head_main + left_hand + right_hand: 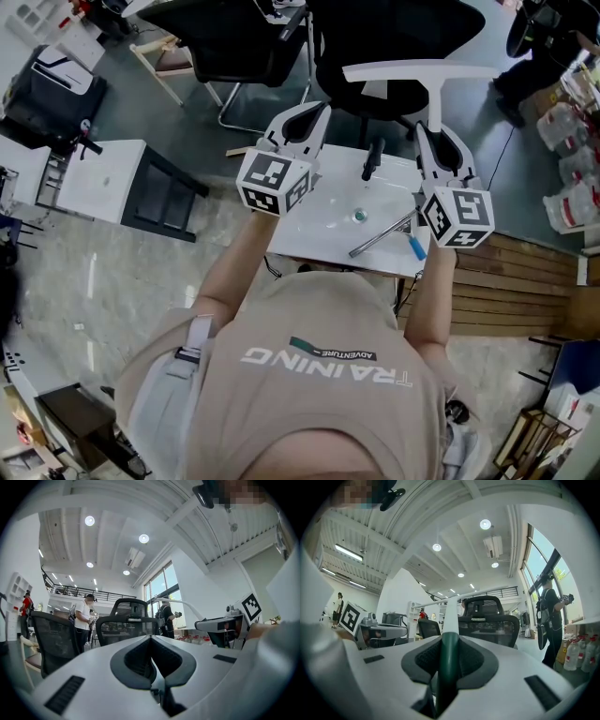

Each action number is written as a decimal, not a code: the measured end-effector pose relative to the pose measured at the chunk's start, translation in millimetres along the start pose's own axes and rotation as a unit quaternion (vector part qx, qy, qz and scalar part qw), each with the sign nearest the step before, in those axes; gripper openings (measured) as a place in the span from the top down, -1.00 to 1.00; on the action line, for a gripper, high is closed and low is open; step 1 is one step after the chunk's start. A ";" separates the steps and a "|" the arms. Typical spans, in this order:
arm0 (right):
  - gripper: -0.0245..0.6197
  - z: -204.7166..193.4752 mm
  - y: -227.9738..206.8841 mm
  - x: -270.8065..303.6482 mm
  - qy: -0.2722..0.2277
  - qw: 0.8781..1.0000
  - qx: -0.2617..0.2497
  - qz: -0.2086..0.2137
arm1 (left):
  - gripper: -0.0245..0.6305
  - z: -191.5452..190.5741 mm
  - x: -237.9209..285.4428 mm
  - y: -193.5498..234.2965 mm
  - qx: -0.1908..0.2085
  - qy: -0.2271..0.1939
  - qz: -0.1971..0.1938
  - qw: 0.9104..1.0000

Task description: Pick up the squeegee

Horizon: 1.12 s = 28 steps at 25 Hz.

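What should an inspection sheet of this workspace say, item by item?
Surface: small white table, mostly bare.
Job's things: white-bladed squeegee with green handle, held off the table.
Clutter: silver metal rod, small blue-handled tool, black stick-shaped object, small round greenish item.
Grippers: right gripper shut on the squeegee; left gripper shut, empty.
Cables: thin dark cable on the floor at right.
Surroundings: black mesh office chairs, wooden slat platform, people standing far off.
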State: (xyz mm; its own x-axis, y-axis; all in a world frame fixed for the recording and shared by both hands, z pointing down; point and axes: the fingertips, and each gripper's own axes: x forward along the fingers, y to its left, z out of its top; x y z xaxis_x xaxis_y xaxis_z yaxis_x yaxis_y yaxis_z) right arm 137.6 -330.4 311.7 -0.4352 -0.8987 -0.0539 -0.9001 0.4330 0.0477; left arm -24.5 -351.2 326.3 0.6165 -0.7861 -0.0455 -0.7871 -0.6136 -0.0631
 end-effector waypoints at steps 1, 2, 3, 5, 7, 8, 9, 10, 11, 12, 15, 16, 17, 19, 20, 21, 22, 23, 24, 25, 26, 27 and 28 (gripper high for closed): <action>0.65 -0.2 -0.4 0.5 0.000 1.000 0.000 0.000 | 0.89 -0.3 0.6 0.2 0.000 0.000 0.000 1.000; 0.65 -0.3 -0.9 1.1 0.000 1.000 0.000 0.000 | 0.89 -0.5 1.2 0.5 0.000 0.000 0.000 1.000; 0.65 -0.5 -1.2 1.7 0.000 1.000 0.000 0.000 | 0.89 -0.6 1.6 0.9 0.000 0.000 -0.001 1.000; 0.65 -1.1 -1.5 2.2 0.000 1.000 0.001 -0.001 | 0.89 -1.2 2.1 1.6 -0.001 0.001 -0.001 1.000; 0.65 -1.2 -1.2 2.1 0.001 1.000 0.001 -0.001 | 0.89 -2.0 2.6 1.9 -0.003 0.001 -0.002 1.000; 0.65 -0.8 -1.0 1.9 0.001 1.000 0.000 -0.001 | 0.89 -2.1 3.2 1.9 -0.004 0.001 -0.003 1.000; 0.65 -0.2 -1.1 1.8 0.001 1.000 0.000 -0.002 | 0.89 -2.0 4.1 2.0 -0.006 0.001 -0.004 1.000; 0.65 0.3 -1.3 1.7 0.000 1.000 -0.001 -0.002 | 0.89 -1.9 5.0 2.0 -0.007 0.001 -0.005 1.000; 0.65 0.6 -1.7 1.7 0.000 1.000 -0.001 -0.002 | 0.89 -1.9 5.7 1.9 -0.006 0.001 -0.005 1.000; 0.65 0.9 -2.2 1.7 0.000 1.000 -0.001 -0.002 | 0.89 -1.8 6.4 1.7 -0.006 0.001 -0.006 1.000; 0.65 2.0 -4.4 1.7 -0.001 1.000 -0.001 -0.003 | 0.89 -0.4 8.2 1.3 -0.005 0.000 -0.007 1.000; 0.65 2.1 -5.3 1.4 -0.001 1.000 -0.001 -0.004 | 0.89 -0.3 8.8 1.0 -0.004 0.000 -0.008 1.000; 0.65 1.9 -6.3 1.2 -0.001 1.000 0.000 -0.005 | 0.89 -0.4 9.5 0.7 -0.004 0.000 -0.009 1.000; 0.65 1.1 -7.9 1.3 -0.002 1.000 0.000 -0.007 | 0.89 -1.2 11.0 0.6 -0.003 0.000 -0.009 1.000; 0.65 1.0 -8.4 1.6 -0.002 1.000 0.000 -0.007 | 0.89 -1.4 11.6 0.7 -0.003 0.000 -0.010 1.000; 0.65 1.0 -8.9 1.9 -0.003 1.000 0.000 -0.008 | 0.89 -1.2 12.1 0.8 -0.003 0.000 -0.010 1.000; 0.65 1.0 -9.4 2.4 -0.003 1.000 0.000 -0.008 | 0.89 -0.8 12.5 1.1 -0.003 0.000 -0.010 1.000; 0.65 1.0 -9.9 2.9 -0.003 1.000 0.001 -0.009 | 0.89 -0.5 12.9 1.6 -0.003 -0.001 -0.010 1.000; 0.65 0.9 -10.2 3.5 -0.004 1.000 0.001 -0.010 | 0.89 -0.3 13.3 2.2 -0.003 -0.001 -0.010 1.000; 0.65 0.8 -10.3 4.1 -0.004 1.000 0.001 -0.010 | 0.89 -0.3 13.6 3.0 -0.003 -0.001 -0.010 1.000; 0.65 0.6 -10.0 4.5 -0.004 1.000 0.001 -0.010 | 0.89 -0.5 13.6 3.7 -0.003 -0.001 -0.010 1.000; 0.65 0.5 -9.6 4.7 -0.004 1.000 0.001 -0.009 | 0.89 -0.7 13.6 4.1 -0.002 -0.001 -0.010 1.000; 0.65 0.6 -9.5 4.6 -0.004 1.000 0.001 -0.009 | 0.89 -0.7 13.6 4.3 -0.002 -0.002 -0.010 1.000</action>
State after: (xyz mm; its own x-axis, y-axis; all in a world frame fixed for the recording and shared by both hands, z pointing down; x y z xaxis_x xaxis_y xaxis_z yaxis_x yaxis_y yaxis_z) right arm 144.1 -338.6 310.5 -0.4186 -0.9060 -0.0636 -0.9081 0.4164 0.0452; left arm -19.5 -364.6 326.1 0.6319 -0.7736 -0.0477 -0.7749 -0.6293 -0.0593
